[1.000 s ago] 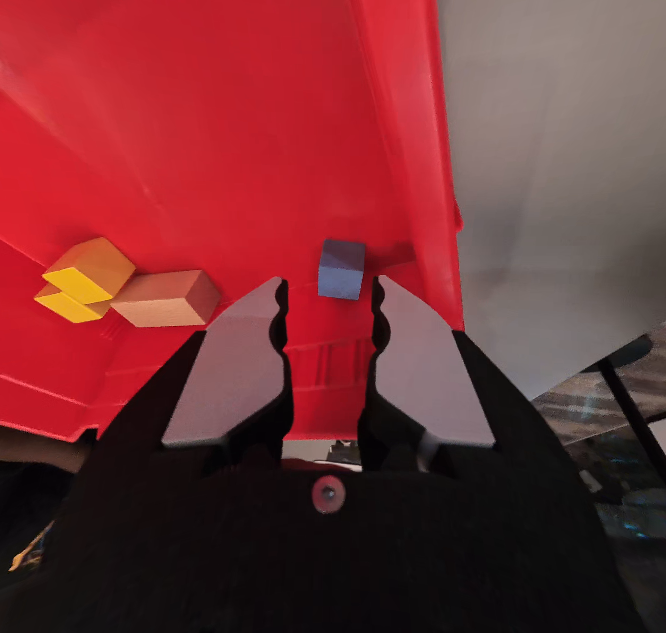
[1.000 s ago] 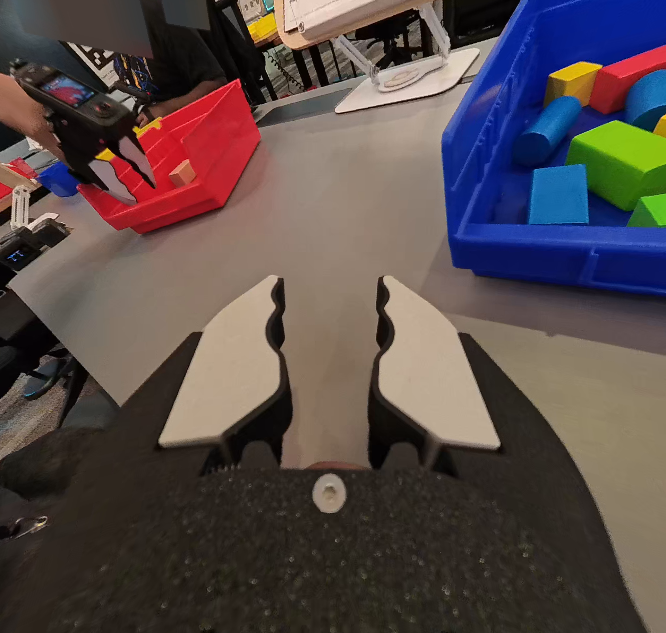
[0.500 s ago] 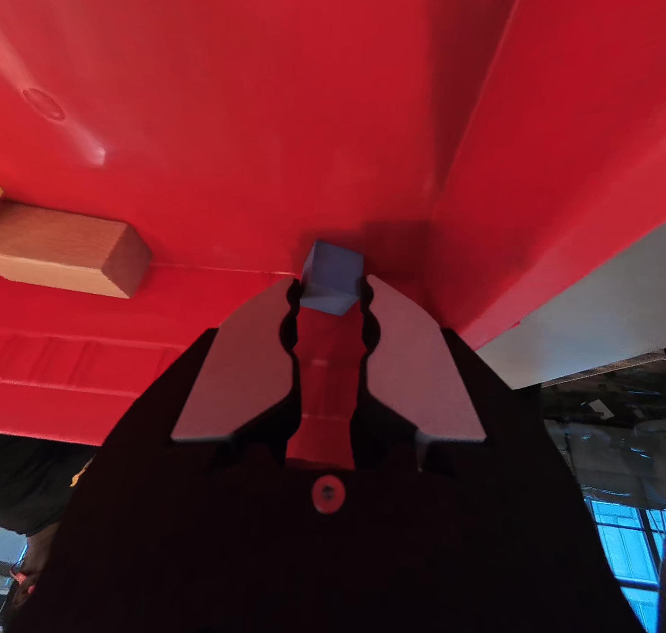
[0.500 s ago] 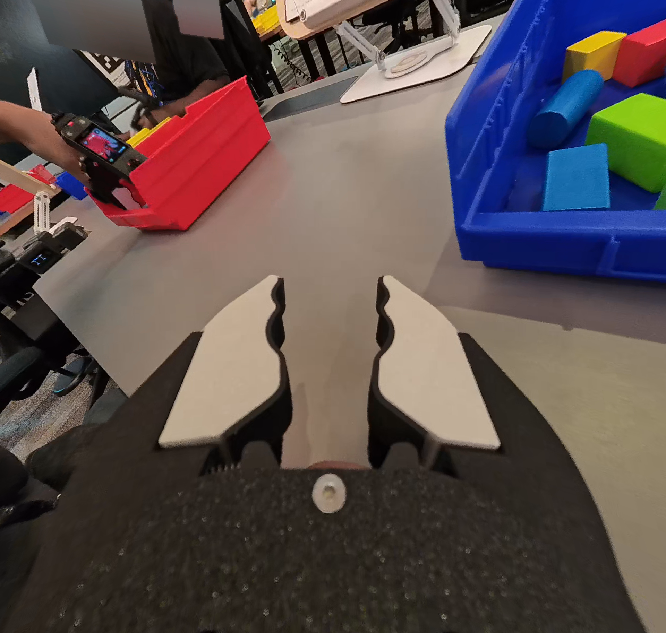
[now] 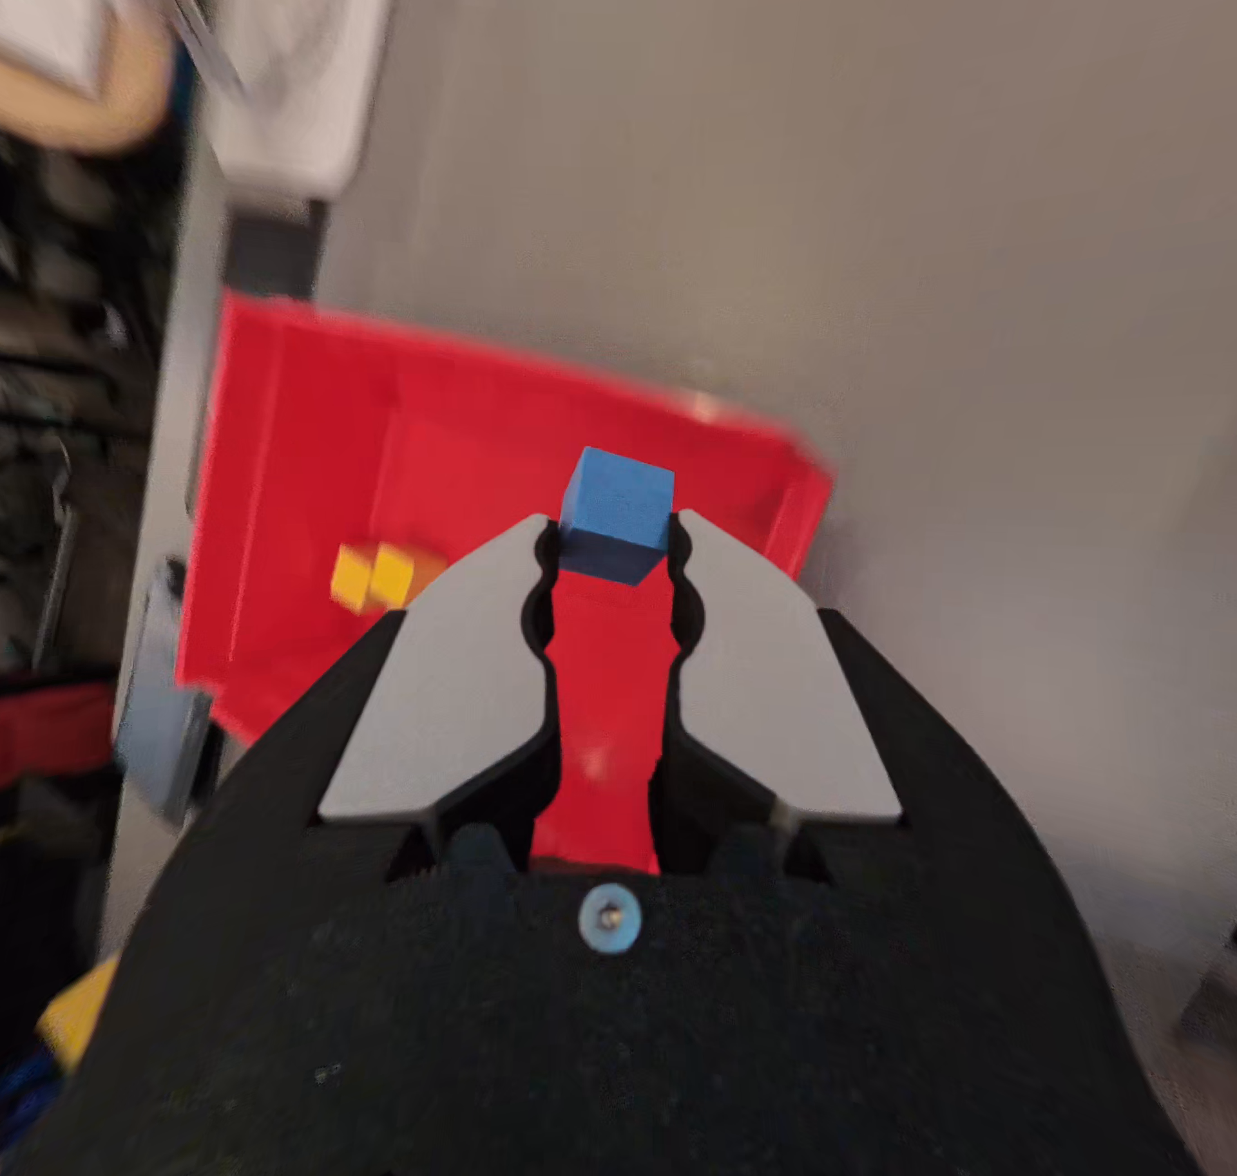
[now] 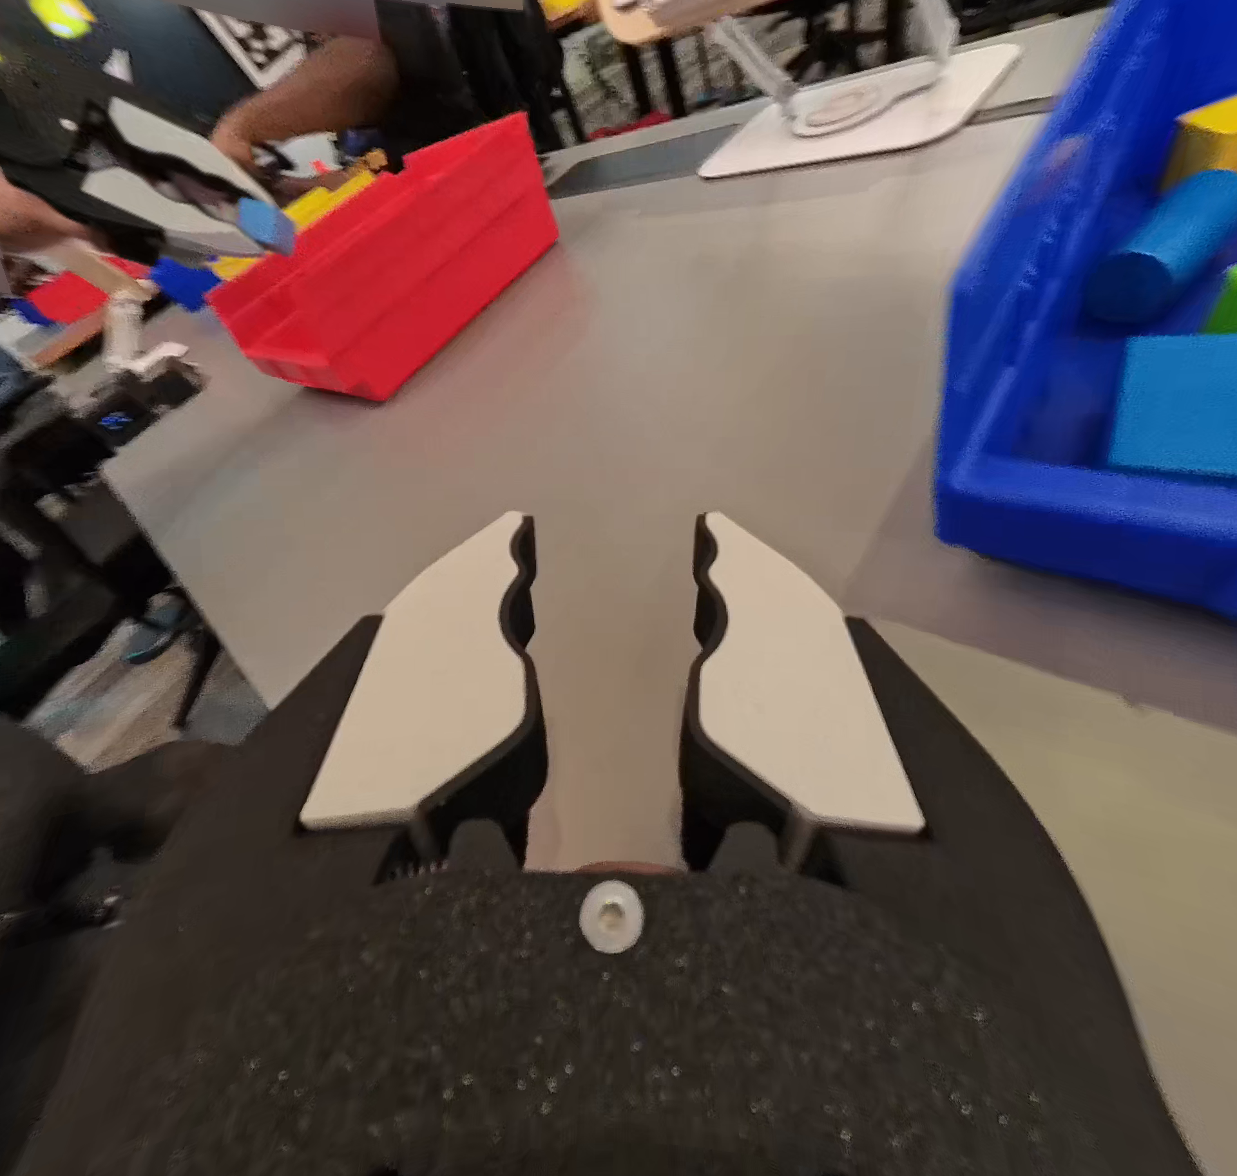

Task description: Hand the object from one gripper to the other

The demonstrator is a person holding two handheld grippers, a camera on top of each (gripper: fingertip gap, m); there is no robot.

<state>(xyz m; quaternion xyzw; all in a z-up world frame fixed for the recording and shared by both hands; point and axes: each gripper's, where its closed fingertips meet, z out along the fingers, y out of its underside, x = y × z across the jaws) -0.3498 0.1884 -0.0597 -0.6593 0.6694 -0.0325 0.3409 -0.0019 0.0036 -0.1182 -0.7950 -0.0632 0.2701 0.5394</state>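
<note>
The left gripper (image 5: 612,531) pinched a blue cube (image 5: 616,515) at its fingertips, raised above the red bin (image 5: 301,475). Only the right wrist view showed the right gripper (image 6: 612,542), jaws apart and empty over the grey table (image 6: 669,354), beside a blue bin (image 6: 1004,408).

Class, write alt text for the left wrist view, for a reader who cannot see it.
The left gripper pinches a small blue cube at its fingertips, raised above an open red bin on a grey table. Yellow blocks lie inside the bin; the picture is motion-blurred.
</note>
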